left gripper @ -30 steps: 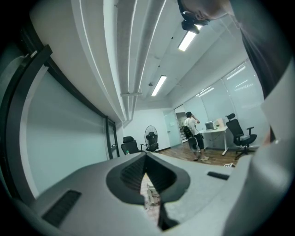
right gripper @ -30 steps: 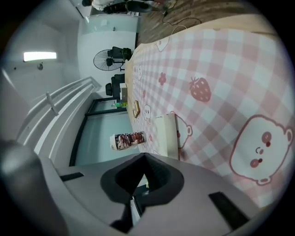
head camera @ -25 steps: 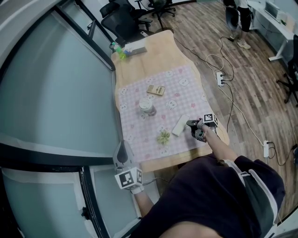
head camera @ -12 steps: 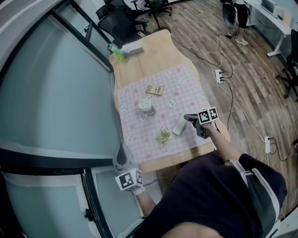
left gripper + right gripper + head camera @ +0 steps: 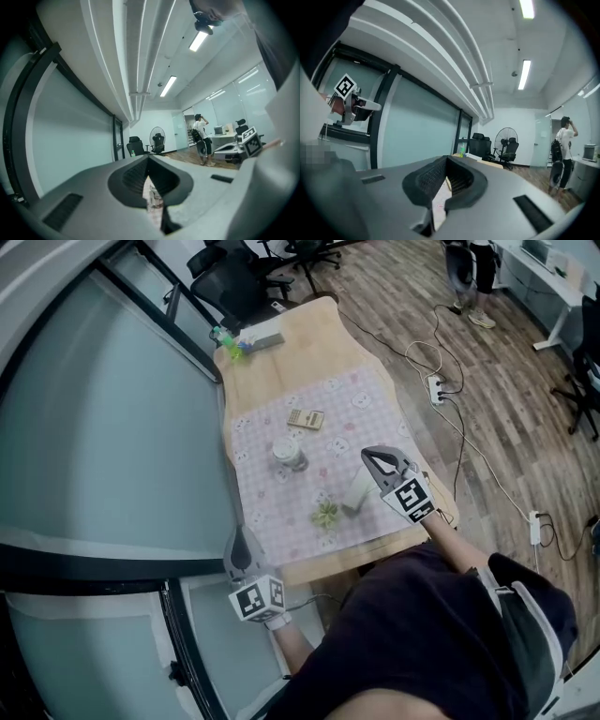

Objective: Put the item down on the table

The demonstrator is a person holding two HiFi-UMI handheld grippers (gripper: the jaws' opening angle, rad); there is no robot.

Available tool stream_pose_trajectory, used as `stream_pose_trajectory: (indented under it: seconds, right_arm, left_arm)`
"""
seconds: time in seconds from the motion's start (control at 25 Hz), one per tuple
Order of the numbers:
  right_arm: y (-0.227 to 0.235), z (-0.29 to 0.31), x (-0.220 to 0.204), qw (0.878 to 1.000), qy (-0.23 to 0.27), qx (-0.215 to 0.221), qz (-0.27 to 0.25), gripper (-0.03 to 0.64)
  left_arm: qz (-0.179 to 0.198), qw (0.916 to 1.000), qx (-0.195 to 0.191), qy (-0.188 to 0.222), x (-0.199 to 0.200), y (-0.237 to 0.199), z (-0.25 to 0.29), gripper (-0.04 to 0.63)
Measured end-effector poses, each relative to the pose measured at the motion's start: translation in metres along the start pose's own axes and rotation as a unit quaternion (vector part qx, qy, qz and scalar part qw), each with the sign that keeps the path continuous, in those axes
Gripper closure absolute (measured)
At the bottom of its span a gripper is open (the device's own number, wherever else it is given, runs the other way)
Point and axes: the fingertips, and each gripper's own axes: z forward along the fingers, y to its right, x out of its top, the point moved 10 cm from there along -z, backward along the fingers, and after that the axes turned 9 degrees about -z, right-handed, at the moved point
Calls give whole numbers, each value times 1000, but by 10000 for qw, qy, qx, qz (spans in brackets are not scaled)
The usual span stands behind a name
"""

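Note:
A white oblong item (image 5: pixel 356 491) lies flat on the pink checked cloth (image 5: pixel 281 512) near the table's front right. My right gripper (image 5: pixel 374 457) hangs above the item's right side, raised and pointing away from me, jaws shut with nothing between them (image 5: pixel 444 174). Its marker cube (image 5: pixel 412 499) faces up. My left gripper (image 5: pixel 242 547) is off the table's near left corner, next to the glass wall, also shut and empty (image 5: pixel 149 174). Both gripper views look up at the room, not at the table.
On the cloth stand a glass jar (image 5: pixel 289 454), a small tan box (image 5: pixel 306 418) and a green sprig (image 5: pixel 326 514). A green bottle (image 5: pixel 225 337) and grey block (image 5: pixel 267 337) sit at the far end. Cables and a power strip (image 5: pixel 439 390) lie on the floor right.
My right gripper has lifted from beside the white item and tilted upward, still shut. The item stays on the cloth. The left gripper has hardly moved.

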Motion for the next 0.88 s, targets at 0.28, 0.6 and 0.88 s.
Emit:
stream_pose_trajectory:
  seconds: [0.28,0.6,0.88]
  right_arm:
    - [6,-10,19,9988,371,12,319,606]
    - [7,-10,26,9988,392,73,288,606]
    - [5,-10,26,9986,390,113,340,606]
  left_arm:
    - [12,9999,-79,-69,0,4,1,598]
    - [19,9999,-110,-105,0,2,2,598]
    - [-29,9998,-190,-61,1,4,0,598]
